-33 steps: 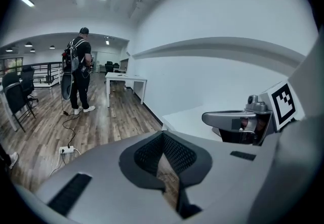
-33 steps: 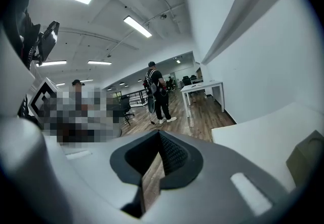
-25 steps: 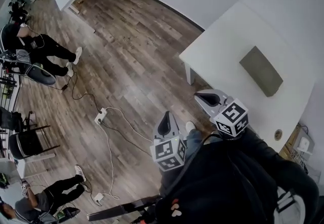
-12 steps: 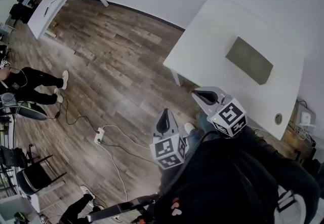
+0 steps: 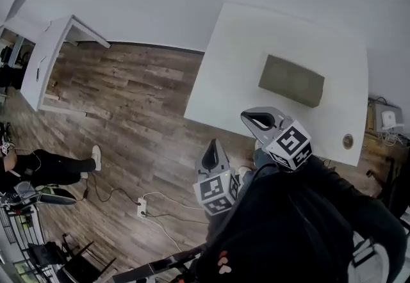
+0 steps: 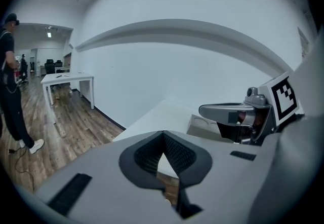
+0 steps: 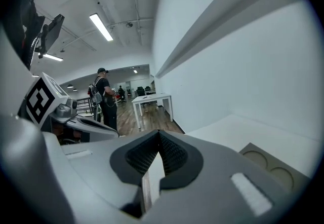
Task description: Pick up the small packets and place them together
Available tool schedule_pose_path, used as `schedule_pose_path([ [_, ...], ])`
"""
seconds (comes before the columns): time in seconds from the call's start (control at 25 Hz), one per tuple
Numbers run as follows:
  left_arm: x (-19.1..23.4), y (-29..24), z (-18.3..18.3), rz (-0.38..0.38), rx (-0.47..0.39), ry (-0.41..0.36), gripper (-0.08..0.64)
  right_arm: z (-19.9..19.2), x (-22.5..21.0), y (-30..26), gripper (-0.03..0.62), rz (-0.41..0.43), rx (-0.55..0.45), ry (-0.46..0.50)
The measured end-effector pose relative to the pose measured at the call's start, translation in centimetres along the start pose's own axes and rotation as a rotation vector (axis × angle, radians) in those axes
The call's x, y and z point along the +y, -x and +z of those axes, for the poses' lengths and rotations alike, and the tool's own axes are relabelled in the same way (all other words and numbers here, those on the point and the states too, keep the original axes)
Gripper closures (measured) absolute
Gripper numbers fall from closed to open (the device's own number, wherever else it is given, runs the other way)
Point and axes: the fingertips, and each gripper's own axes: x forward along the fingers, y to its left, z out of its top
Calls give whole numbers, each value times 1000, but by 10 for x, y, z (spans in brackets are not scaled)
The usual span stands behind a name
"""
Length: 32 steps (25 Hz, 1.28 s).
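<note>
Task not begun: no packets visible; left gripper (image 5: 213, 159) and right gripper (image 5: 259, 121) both closed, empty, near table (image 5: 238, 57) bearing tray (image 5: 291, 80)

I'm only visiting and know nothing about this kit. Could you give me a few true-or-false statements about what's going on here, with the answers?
1. The left claw and the right claw are both closed and empty. True.
2. A grey box lies on the white table. True.
3. The right claw is gripping the grey box. False: it is held in the air, apart from the box, with nothing in it.
4. The floor is carpeted. False: it is wood planks.
5. Small packets cover the table. False: only the grey box and a small round thing near one corner show on it.
</note>
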Motion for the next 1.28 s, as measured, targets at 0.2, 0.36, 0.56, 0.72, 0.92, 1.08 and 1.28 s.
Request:
schedule_pose_path([
  [0.2,-45,-42,20,-100,47,-72,560,-1,-60,33,598,-135,-18,-60],
  [0.36,-93,-77,32,-200,70,-135,560,-6,-106,68,598,-249,-37,-114],
  [0.56,-153,-114,33,-321,88,-201,561,-20,-160,110,598,-376,-55,-173],
  [0.72,-192,-131,26,-417,133,-228,560,-31,-185,145,598,-490,-55,-197],
  [0.92,-232,-143,27,-521,160,-282,560,-43,-202,186,598,-608,-64,-239],
  [1.08,-257,-148,26,-605,189,-332,560,-52,-207,208,598,-685,-72,-276],
  [1.28,-270,-158,26,-662,224,-373,561,-57,-212,225,598,-727,-86,-291],
])
